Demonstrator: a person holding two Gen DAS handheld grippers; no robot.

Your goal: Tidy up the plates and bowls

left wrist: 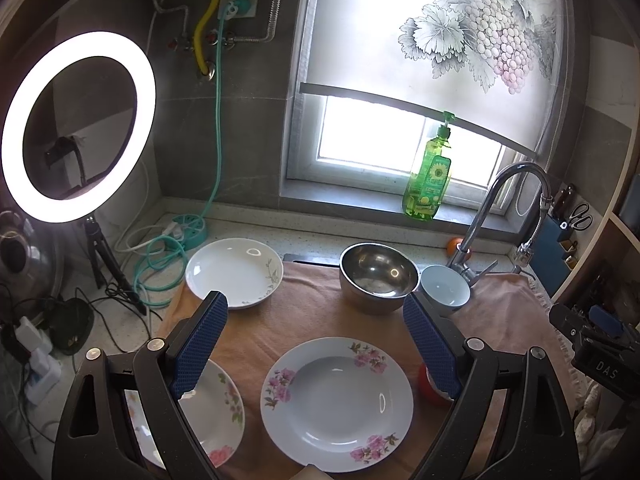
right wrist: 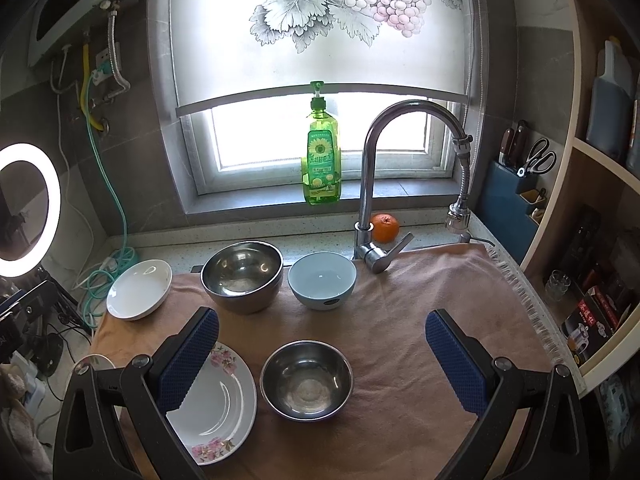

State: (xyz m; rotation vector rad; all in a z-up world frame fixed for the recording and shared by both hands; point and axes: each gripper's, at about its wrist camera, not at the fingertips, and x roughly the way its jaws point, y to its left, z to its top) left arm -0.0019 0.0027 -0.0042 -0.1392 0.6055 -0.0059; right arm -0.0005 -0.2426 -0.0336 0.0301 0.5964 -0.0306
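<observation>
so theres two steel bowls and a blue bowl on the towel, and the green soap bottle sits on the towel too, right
Not quite. The green soap bottle stands on the windowsill, not the towel; the right wrist view shows it. The two steel bowls and the blue bowl are on the towel.

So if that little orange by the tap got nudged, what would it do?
The orange is round, so it would probably roll along the counter. The faucet base beside it might stop it on that side. It looks firm-skinned, so a nudge is unlikely to damage it.

bright window [right wrist: 320,140] and ring light [left wrist: 78,126] glare; fisheye edges dark
</observation>
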